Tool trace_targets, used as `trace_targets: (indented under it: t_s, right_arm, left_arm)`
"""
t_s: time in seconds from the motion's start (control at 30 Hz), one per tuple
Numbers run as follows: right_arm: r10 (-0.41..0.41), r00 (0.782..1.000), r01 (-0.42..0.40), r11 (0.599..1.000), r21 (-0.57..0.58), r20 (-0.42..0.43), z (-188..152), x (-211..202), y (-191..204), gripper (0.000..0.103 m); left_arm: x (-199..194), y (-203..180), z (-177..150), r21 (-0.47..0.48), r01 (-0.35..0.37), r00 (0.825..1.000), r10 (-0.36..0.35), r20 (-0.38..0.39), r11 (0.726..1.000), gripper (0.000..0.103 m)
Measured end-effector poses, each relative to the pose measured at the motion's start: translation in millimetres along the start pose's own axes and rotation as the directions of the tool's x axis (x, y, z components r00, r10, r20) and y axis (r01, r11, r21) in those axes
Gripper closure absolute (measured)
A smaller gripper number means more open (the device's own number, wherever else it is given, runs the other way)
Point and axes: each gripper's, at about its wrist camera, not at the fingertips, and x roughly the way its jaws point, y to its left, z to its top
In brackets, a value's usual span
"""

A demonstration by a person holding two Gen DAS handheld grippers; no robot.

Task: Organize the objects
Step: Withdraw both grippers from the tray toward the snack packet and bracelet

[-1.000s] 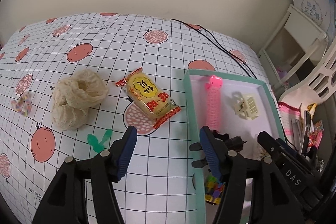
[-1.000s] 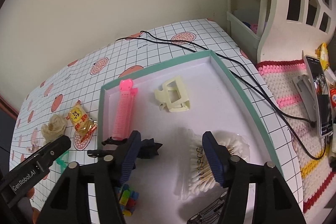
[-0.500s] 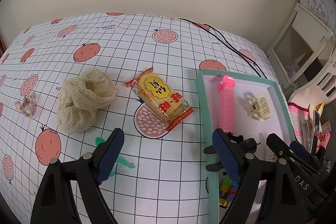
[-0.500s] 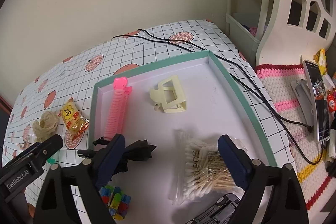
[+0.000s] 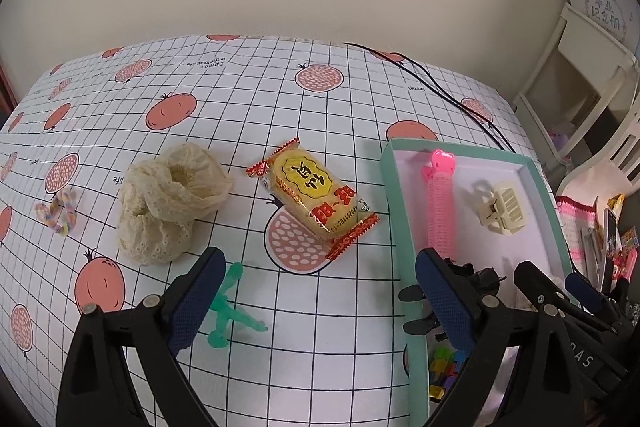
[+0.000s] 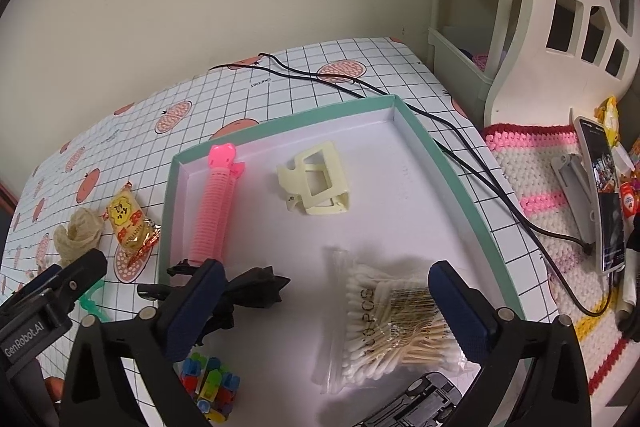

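Left wrist view: my left gripper (image 5: pixel 316 297) is spread wide and empty. The yellow snack packet with red crimped ends (image 5: pixel 316 201) lies ahead between the fingers, the translucent green plastic figure (image 5: pixel 226 301) right beside the left finger. I'd drop straight over the packet's narrow width.

Right wrist view: right gripper (image 6: pixel 330 303) is wide too, holding nothing, over the teal-rimmed white tray (image 6: pixel 452 163); the clear bag of cotton swabs (image 6: pixel 394 323) sits between its fingers.
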Motion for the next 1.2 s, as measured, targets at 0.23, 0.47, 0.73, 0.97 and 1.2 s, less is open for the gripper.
trace_targets:
  t_s: [0.23, 0.47, 0.73, 0.97, 1.2]
  right_arm:
    - [0.003, 1.000, -0.003, 1.000, 0.008, 0.021, 3.2, -6.7, 3.1, 0.000]
    - [0.006, 0.998, -0.006, 1.000, -0.001, 0.055, 8.4, -15.7, 14.2, 0.000]
    - [0.041, 0.997, -0.033, 0.993, -0.109, 0.065, 7.2, -16.6, 50.3, 0.000]
    - [0.123, 0.990, -0.110, 0.977, -0.182, 0.062, 4.4, -17.1, 85.2, 0.000]
    - [0.186, 0.981, -0.166, 0.950, -0.263, 0.050, -1.4, -18.3, 119.5, 0.000]
  left_arm:
    - [-2.8, 1.0, 3.5, -0.005, -0.001, 1.000, 0.001, 0.002, 1.000, 0.007]
    - [-13.7, 17.3, 14.3, -0.070, 0.004, 1.000, -0.003, 0.015, 0.998, 0.007]
    - [-24.6, 63.2, 28.8, -0.165, -0.007, 0.998, 0.018, 0.064, 0.986, 0.007]
    - [-29.0, 126.1, 40.5, -0.305, -0.027, 0.996, 0.052, 0.075, 0.952, 0.007]
    - [-37.6, 214.7, 40.3, -0.494, -0.087, 0.987, 0.142, 0.074, 0.865, 0.007]
